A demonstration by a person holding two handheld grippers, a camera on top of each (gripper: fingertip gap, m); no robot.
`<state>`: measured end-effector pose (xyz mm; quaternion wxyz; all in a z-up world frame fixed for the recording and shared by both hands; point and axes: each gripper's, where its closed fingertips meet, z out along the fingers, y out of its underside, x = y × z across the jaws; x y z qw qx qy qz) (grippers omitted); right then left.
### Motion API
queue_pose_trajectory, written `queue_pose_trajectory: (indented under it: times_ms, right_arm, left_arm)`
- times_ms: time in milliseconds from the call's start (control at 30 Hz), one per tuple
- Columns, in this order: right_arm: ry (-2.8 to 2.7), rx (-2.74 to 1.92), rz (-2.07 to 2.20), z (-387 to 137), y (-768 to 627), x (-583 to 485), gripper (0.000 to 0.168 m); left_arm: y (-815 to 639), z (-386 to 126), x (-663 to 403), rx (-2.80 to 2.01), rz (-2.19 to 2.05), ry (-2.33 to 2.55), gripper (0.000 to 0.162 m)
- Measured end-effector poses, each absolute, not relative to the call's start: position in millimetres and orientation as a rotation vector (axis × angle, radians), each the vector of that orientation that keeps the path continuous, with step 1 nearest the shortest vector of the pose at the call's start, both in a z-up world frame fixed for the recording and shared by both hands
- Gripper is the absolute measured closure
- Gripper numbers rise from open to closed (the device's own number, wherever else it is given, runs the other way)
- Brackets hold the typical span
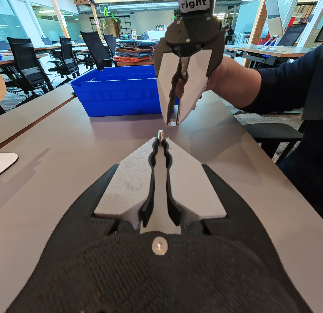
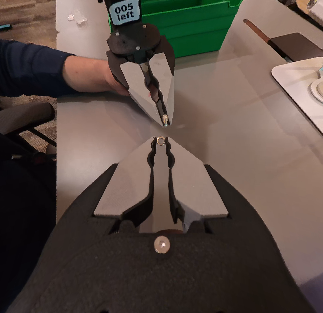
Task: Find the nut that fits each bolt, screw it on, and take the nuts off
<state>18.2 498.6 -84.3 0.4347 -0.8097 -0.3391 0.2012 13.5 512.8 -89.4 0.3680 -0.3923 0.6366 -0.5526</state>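
Observation:
My left gripper (image 1: 160,142) is shut on a small silver bolt (image 1: 160,135); its threaded end sticks out past the fingertips. My right gripper (image 2: 160,140) is shut on a small silver hex nut (image 2: 160,140) at its tips, the hole facing forward. The two grippers point at each other above the grey table (image 1: 70,155). In the left wrist view the right gripper (image 1: 172,123) hangs just above and right of the bolt with the nut (image 1: 171,123) in its tips. In the right wrist view the left gripper (image 2: 165,123) holds the bolt (image 2: 164,120) a short gap beyond the nut.
A blue bin (image 1: 118,92) stands behind the right gripper in the left wrist view. A green bin (image 2: 188,22) stands behind the left gripper in the right wrist view. A white tray (image 2: 300,87) lies at the right. Office chairs (image 1: 26,63) stand beyond the table's edge. The grippers are tip to tip, or close to it.

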Motion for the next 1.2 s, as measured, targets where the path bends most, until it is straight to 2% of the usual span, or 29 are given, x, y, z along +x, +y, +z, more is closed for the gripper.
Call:
queue_pose_trajectory:
  times_ms: [500, 1200]
  right_arm:
    - [-0.995, -2.031, 0.498, -66, 512, 2, 0.161]
    - [-1.028, -2.134, 0.383, -76, 518, 5, 0.161]
  left_arm:
    - [506, -84, 13, -0.978, -1.442, 1.637, 0.159]
    - [509, -86, 18, -1.028, -1.348, 1.635, 0.159]
